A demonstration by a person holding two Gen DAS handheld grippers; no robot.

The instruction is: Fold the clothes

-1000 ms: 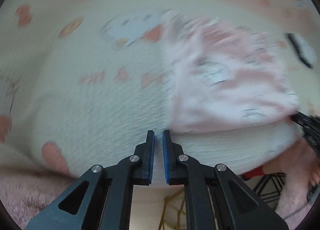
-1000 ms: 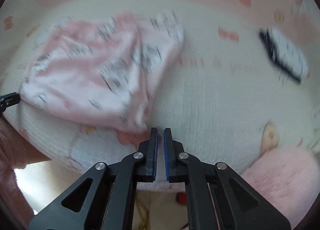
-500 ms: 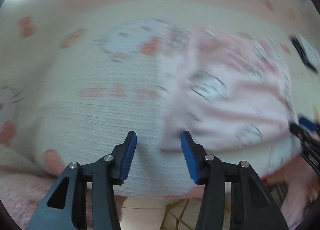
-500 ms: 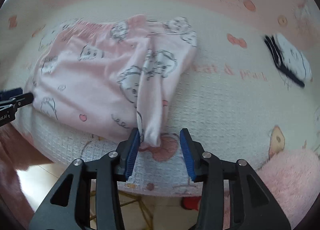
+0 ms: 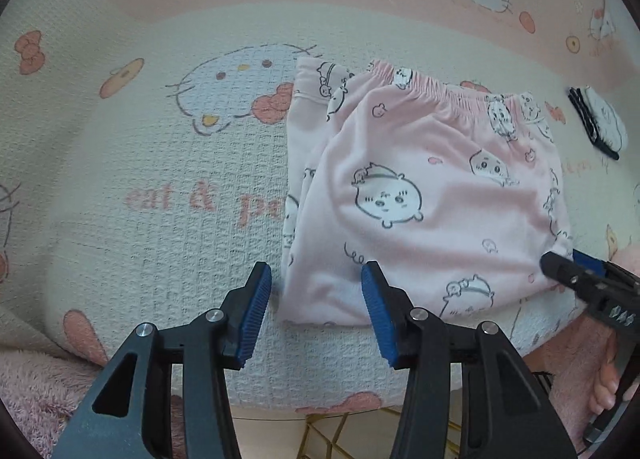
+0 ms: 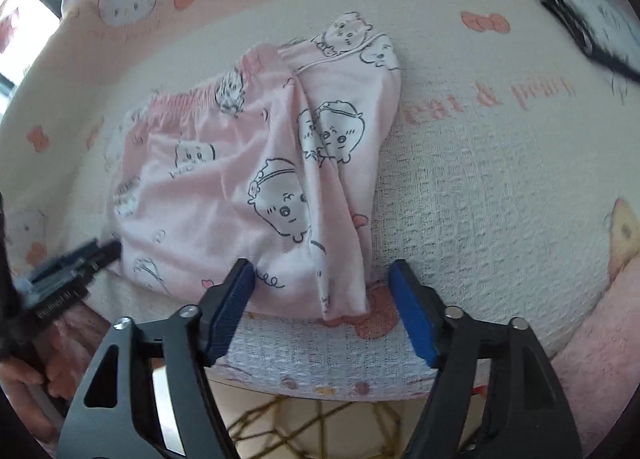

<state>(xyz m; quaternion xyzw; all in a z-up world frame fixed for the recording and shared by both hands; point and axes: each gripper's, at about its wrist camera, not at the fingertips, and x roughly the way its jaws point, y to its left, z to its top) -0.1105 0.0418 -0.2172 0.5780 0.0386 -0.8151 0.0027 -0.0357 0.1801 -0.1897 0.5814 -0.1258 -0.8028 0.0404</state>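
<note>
The folded trousers (image 5: pixel 432 195) lay on the blanket (image 5: pixel 160 219) by the table's near edge, waistband toward the far side. A small folded cloth (image 5: pixel 600 121) lay well apart, toward the far right corner.

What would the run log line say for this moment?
task: fold clothes | pink shorts: folded, flat on blanket | left tongs: open at near corner | right tongs: opening over other near corner

Soft daylight, top-left glare, fisheye edges, right view slightly blurred.

Soft, matt pink cloth noted for the shorts (image 5: pixel 420 195) ahead of the jaws; rough waffle-textured weave for the blanket (image 5: pixel 168 243) beneath.
</note>
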